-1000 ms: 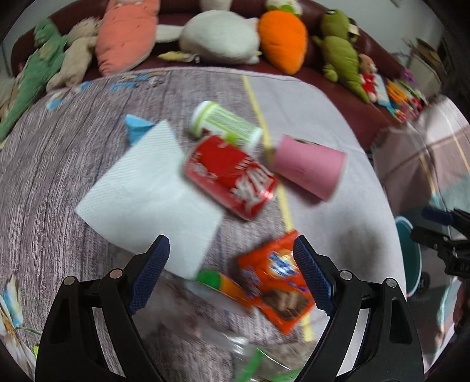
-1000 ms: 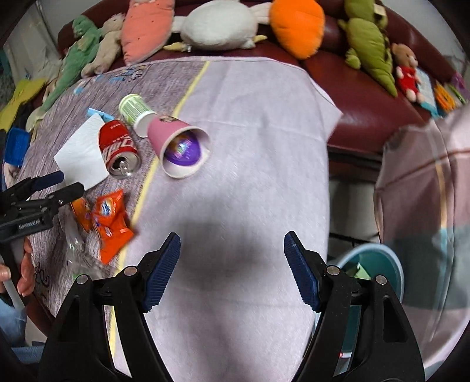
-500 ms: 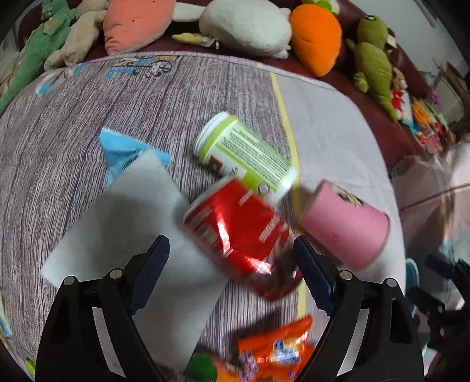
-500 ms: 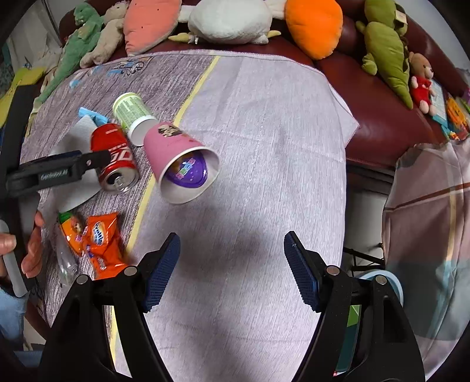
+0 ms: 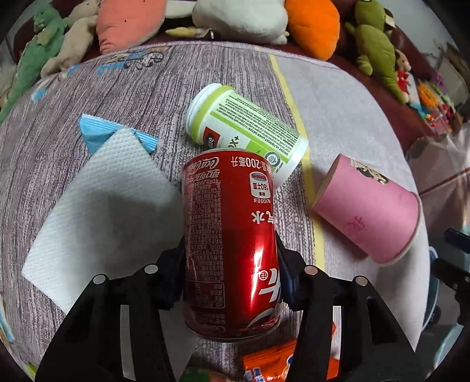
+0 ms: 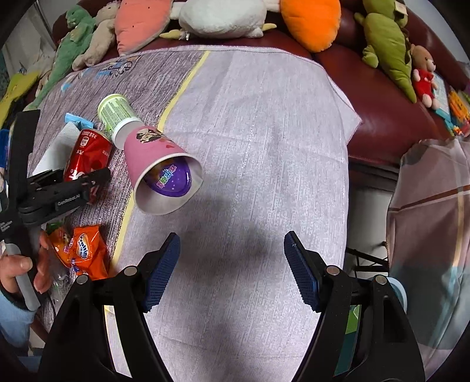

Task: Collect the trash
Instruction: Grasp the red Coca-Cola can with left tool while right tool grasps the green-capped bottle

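A red soda can (image 5: 232, 241) lies on the cloth-covered table (image 6: 264, 132). My left gripper (image 5: 232, 264) straddles it, jaws closing with a finger tight against each side of the can. In the right wrist view the can (image 6: 88, 152) shows under the left gripper (image 6: 73, 188). A pink paper cup (image 6: 158, 173) lies on its side with a purple wrapper (image 6: 173, 179) inside. A green-and-white bottle (image 5: 249, 132) lies just behind the can. My right gripper (image 6: 232, 264) hovers open over bare cloth, below the cup, holding nothing.
A white napkin (image 5: 97, 211) and a blue wrapper (image 5: 100, 132) lie left of the can. Orange snack packets (image 6: 85, 249) sit near the table's front edge by a person's hand (image 6: 17, 264). A teal bin (image 6: 396, 291) stands off the table's right side. Plush toys (image 6: 220, 17) line the sofa behind.
My left gripper moved forward and down over the red can, and its jaws narrowed from wide open to hugging the can. My right gripper drifted nearer the pink cup, still open.
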The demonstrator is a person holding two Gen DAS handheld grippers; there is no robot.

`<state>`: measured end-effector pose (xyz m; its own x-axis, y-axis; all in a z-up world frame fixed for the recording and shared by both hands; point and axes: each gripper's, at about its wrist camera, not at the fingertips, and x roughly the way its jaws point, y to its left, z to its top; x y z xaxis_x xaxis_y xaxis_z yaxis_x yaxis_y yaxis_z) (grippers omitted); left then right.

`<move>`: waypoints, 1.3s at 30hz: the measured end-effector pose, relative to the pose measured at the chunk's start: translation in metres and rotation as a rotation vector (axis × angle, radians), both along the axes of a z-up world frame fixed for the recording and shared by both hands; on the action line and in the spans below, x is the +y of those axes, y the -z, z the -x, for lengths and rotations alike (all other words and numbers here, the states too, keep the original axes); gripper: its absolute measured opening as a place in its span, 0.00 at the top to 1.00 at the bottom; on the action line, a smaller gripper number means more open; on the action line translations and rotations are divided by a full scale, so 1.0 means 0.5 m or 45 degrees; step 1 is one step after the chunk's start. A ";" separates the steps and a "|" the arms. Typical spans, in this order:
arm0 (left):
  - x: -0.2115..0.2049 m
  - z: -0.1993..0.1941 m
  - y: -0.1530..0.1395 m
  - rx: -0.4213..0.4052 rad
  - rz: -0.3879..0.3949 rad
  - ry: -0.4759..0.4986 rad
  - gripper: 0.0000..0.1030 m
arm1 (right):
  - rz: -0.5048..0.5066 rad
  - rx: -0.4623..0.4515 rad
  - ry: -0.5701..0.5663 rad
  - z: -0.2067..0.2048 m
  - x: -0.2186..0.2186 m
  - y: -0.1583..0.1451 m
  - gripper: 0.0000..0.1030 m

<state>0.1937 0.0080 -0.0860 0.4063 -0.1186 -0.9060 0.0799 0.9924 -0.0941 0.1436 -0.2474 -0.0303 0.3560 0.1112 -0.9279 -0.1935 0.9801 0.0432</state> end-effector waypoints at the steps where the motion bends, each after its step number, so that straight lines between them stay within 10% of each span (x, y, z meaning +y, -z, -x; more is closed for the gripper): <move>1: 0.001 0.003 -0.004 -0.013 -0.023 -0.001 0.49 | 0.002 -0.003 -0.005 0.002 0.004 -0.002 0.32; 17: 0.186 0.030 -0.106 -0.163 0.039 -0.078 0.49 | 0.073 -0.098 -0.240 -0.088 0.189 -0.081 0.32; 39: 0.263 -0.014 -0.049 -0.101 0.086 -0.110 0.49 | 0.054 0.027 -0.498 -0.257 0.383 0.066 0.49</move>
<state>0.2008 0.1395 -0.0614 0.4875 -0.1399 -0.8619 0.0045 0.9875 -0.1577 0.2722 -0.0561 -0.0634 0.2751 0.1961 -0.9412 -0.5521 0.8337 0.0124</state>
